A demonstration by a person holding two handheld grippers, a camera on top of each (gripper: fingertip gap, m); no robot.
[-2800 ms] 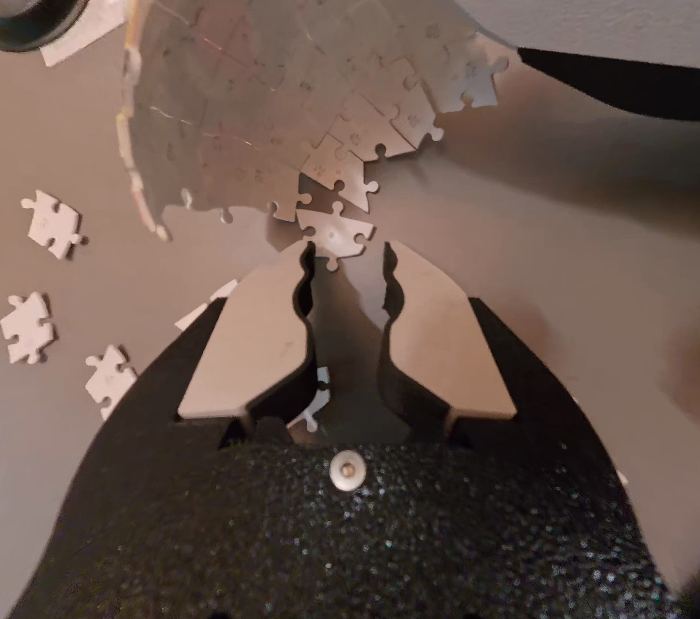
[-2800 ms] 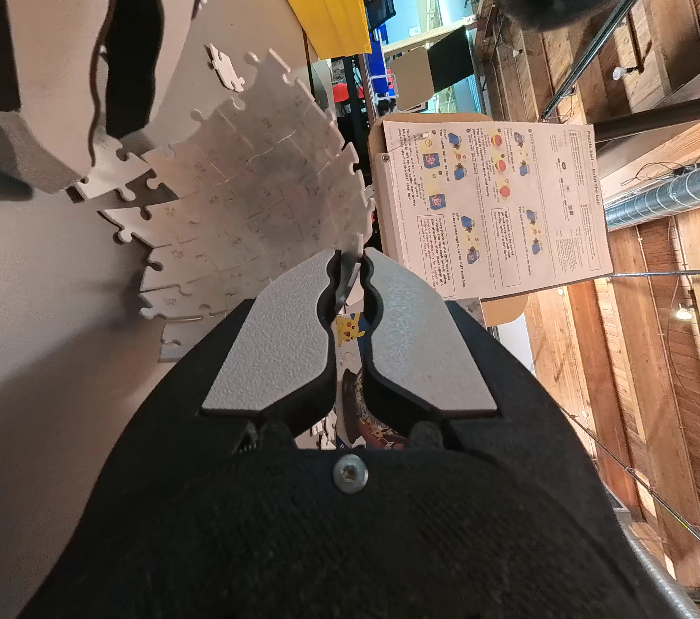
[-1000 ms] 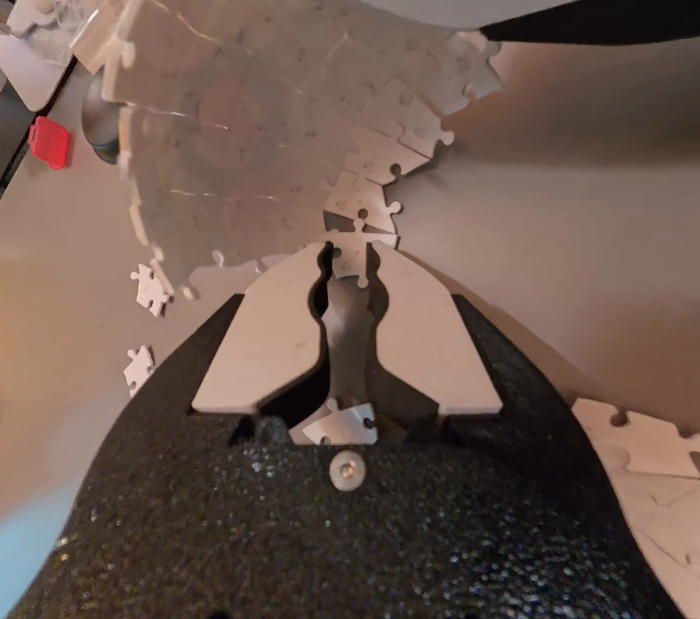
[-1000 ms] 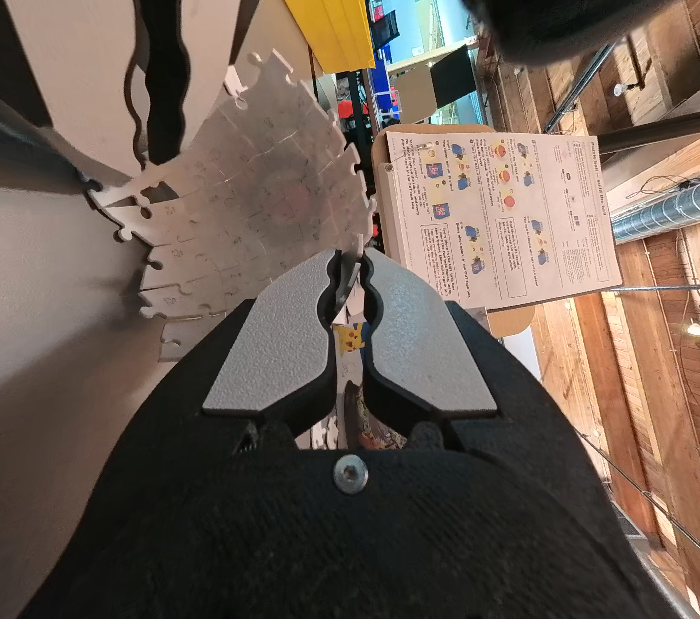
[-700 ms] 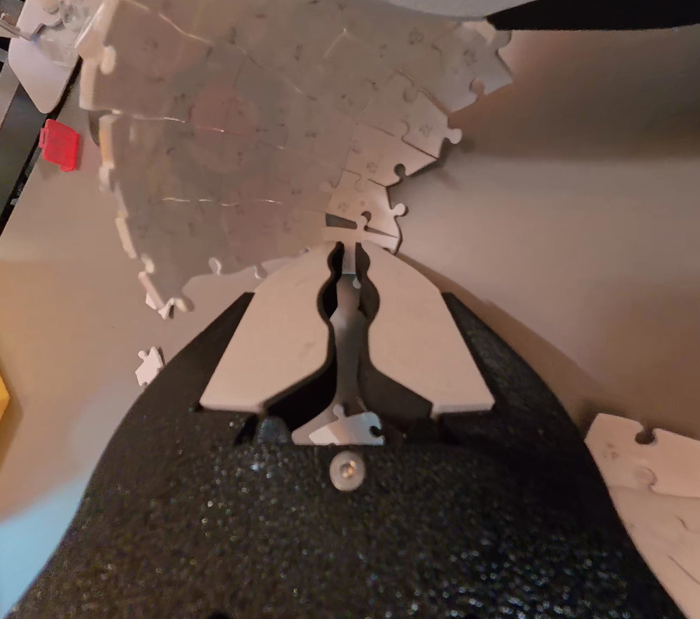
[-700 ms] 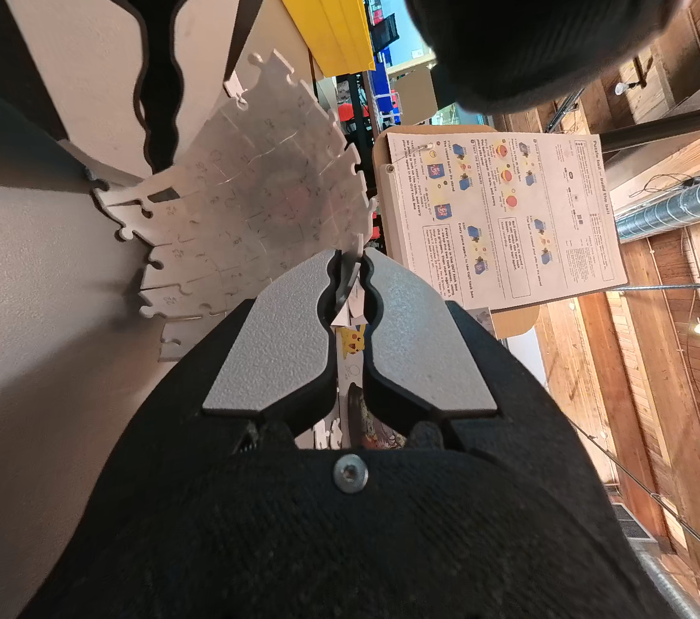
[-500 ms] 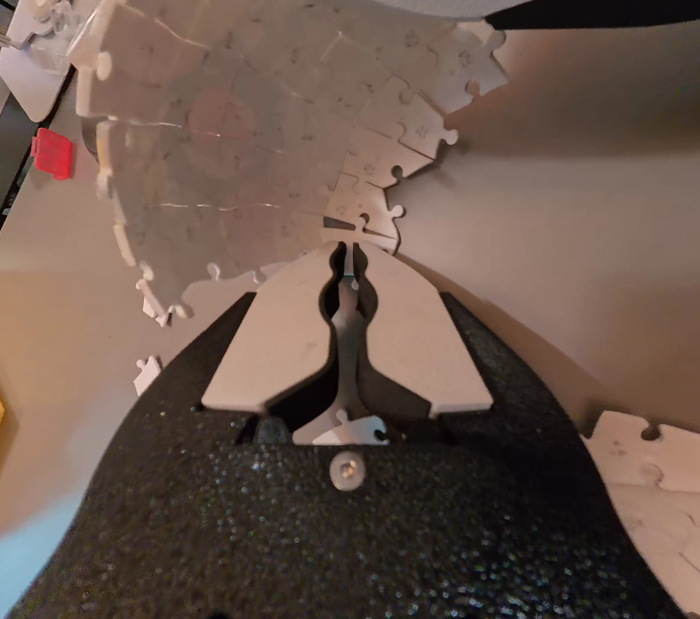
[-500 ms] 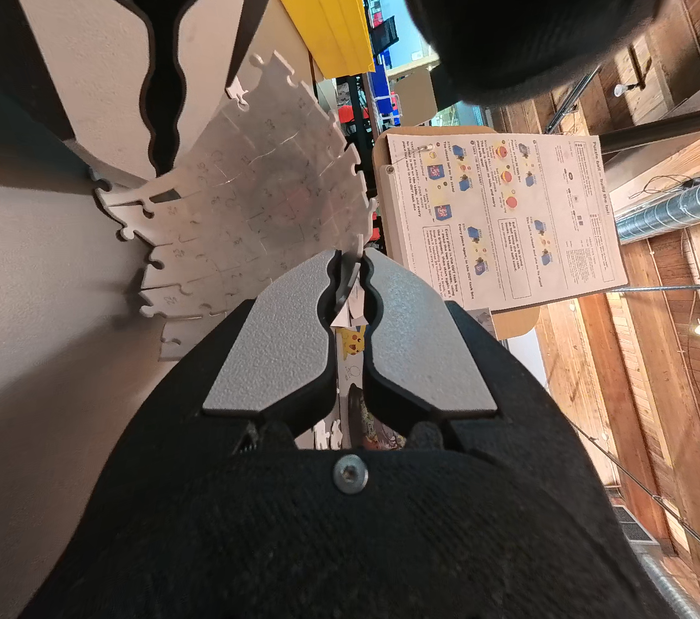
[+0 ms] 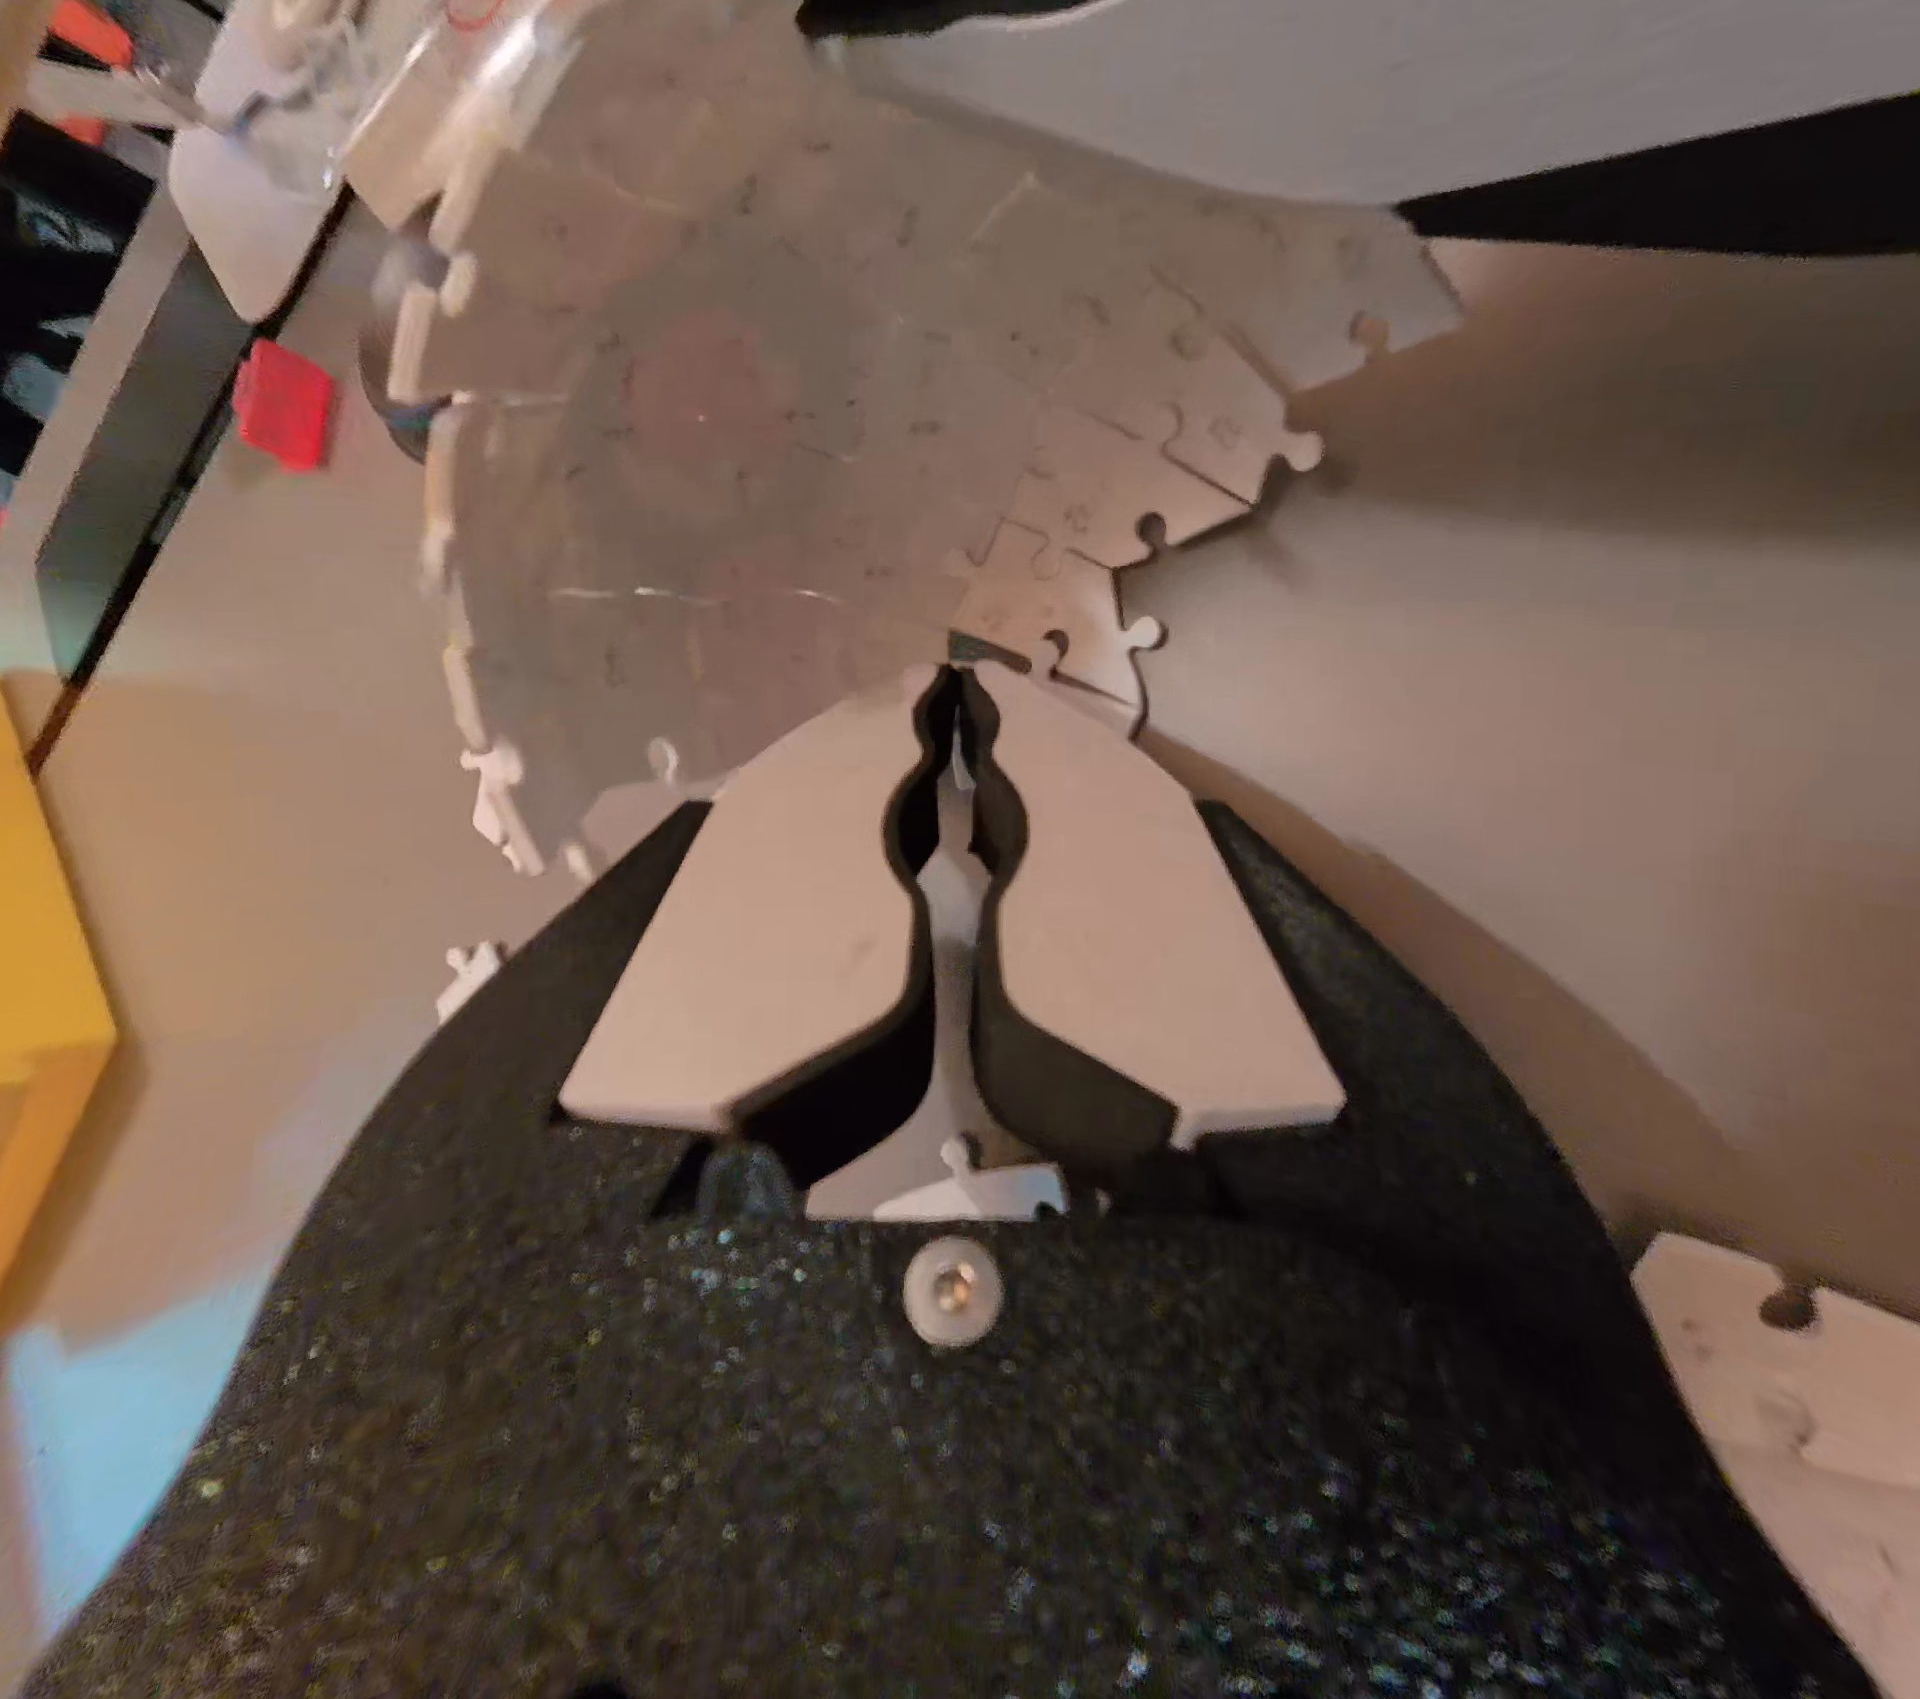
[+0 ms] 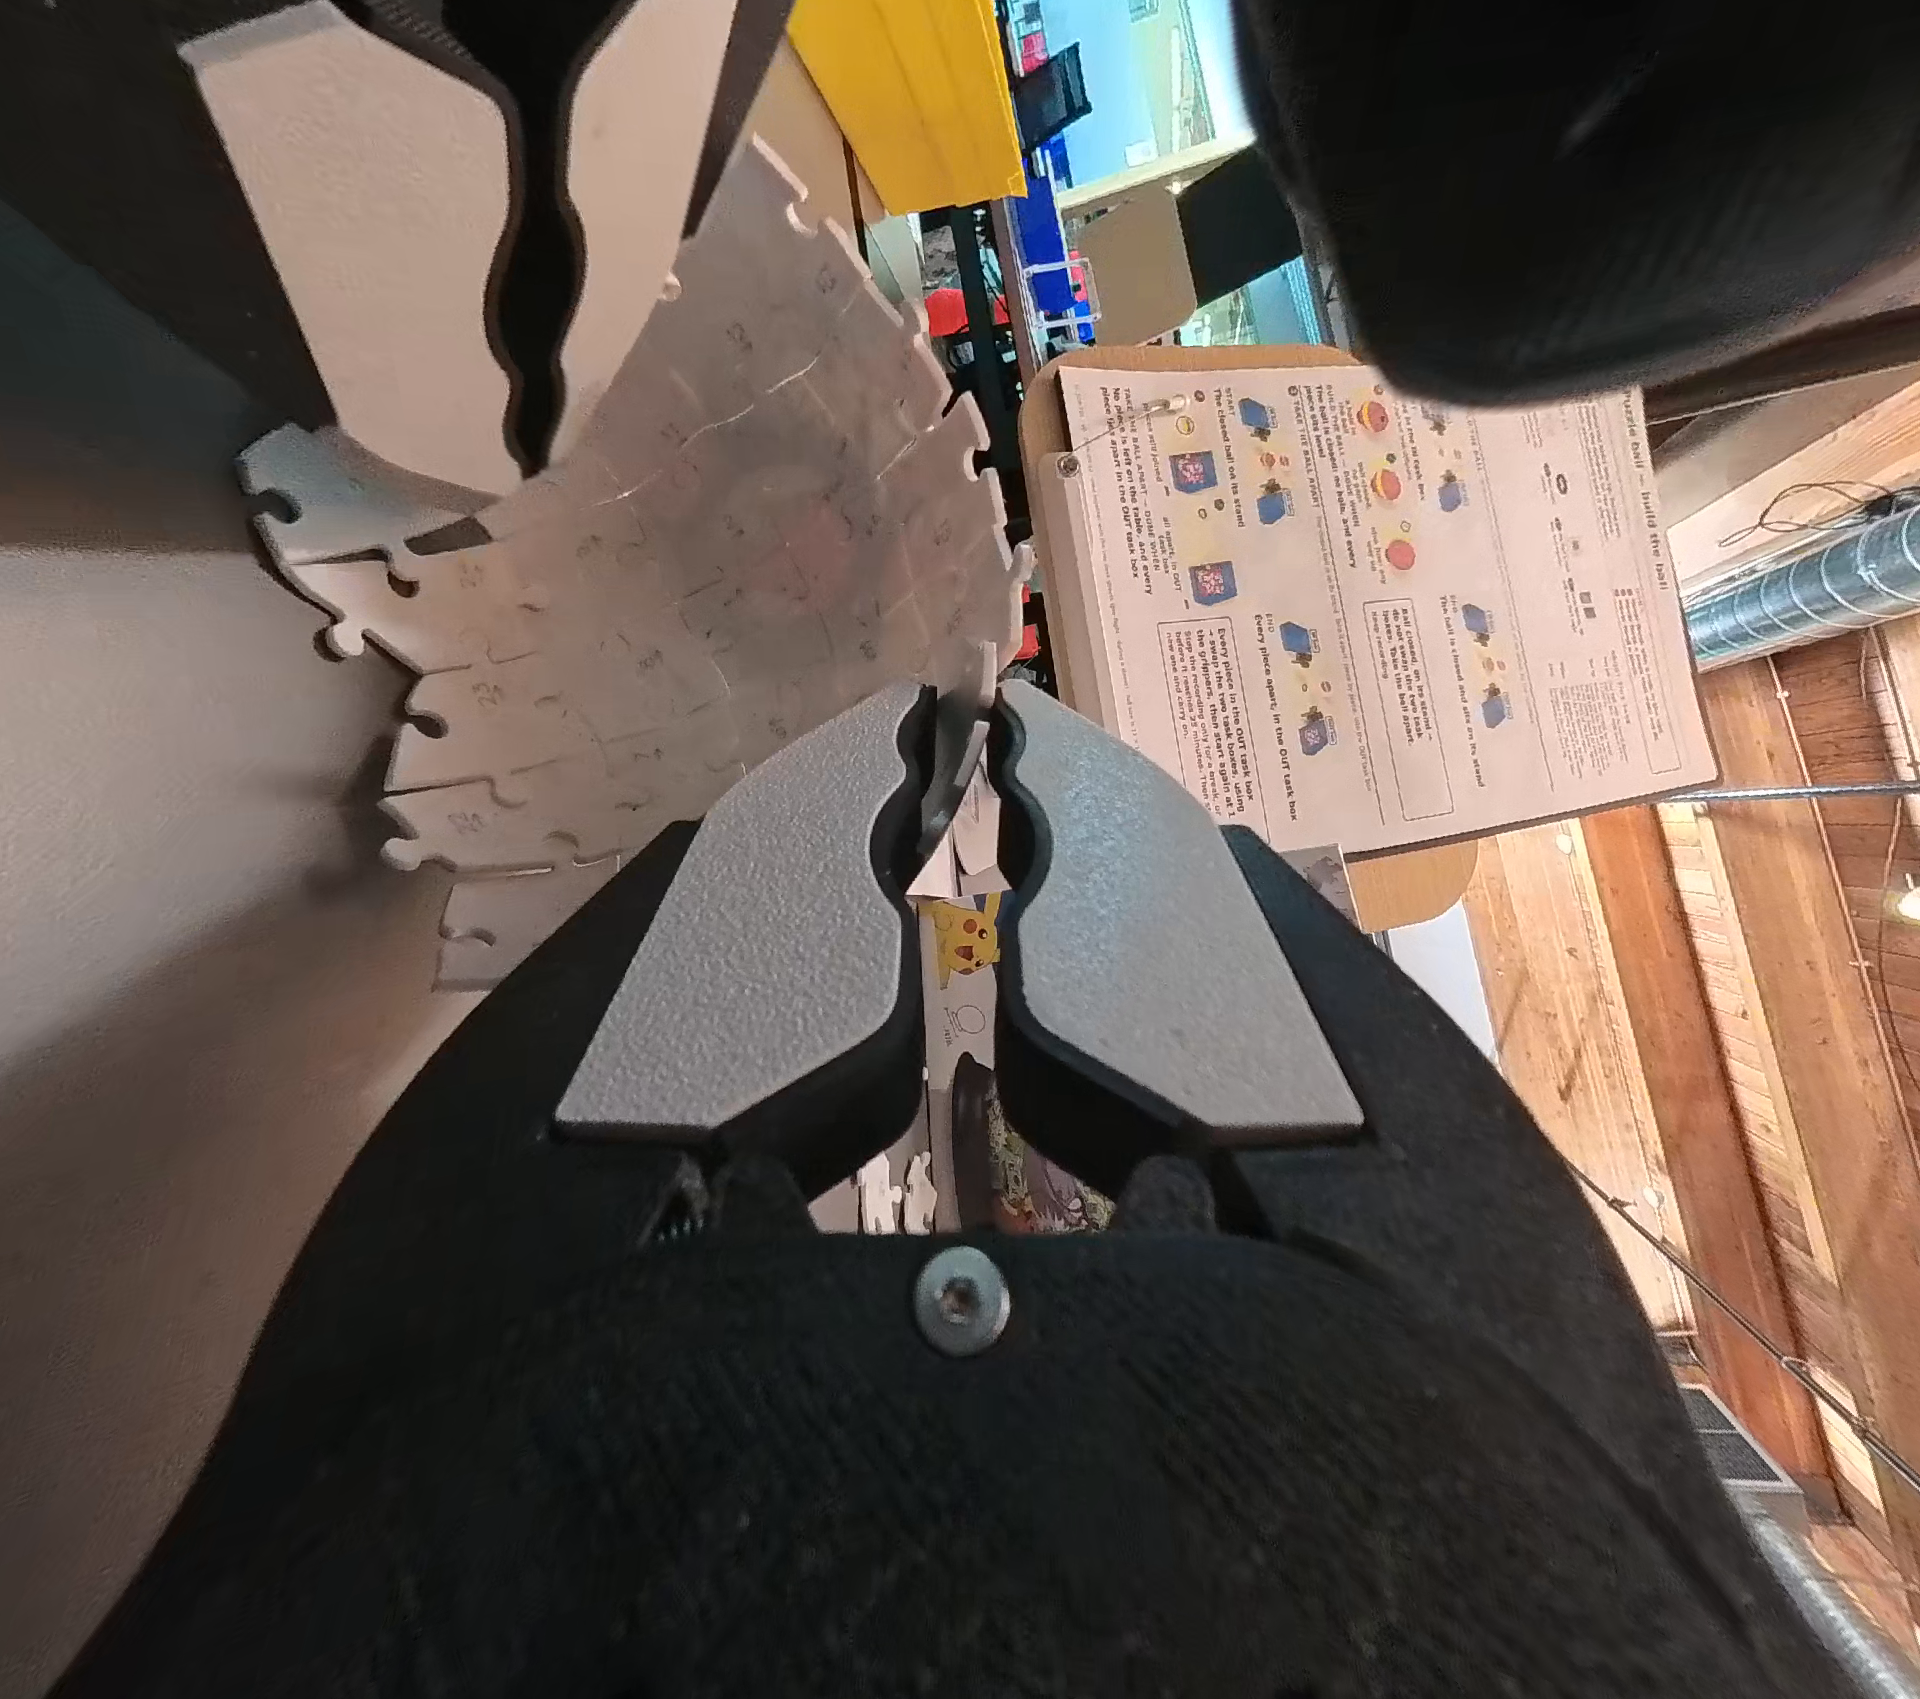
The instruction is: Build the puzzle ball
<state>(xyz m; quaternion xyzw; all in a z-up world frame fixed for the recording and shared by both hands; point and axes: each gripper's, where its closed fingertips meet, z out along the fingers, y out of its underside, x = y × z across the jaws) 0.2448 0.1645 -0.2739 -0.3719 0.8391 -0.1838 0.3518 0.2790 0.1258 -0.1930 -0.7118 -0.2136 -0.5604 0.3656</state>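
Jaws of both grippers are clamped on the curved grey puzzle shell [image 10: 727,589], held up off the surface [image 9: 1558,714]: left gripper [image 9: 958,693] pinches its lower edge, right gripper [image 10: 961,704] the opposite rim, near the instruction sheet [image 10: 1351,610].

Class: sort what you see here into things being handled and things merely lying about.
Handled: curved puzzle shell, edge pinched by right gripper; puzzle piece clamped edge-on in left gripper.

Lying about: yellow bin; instruction sheet; red block.
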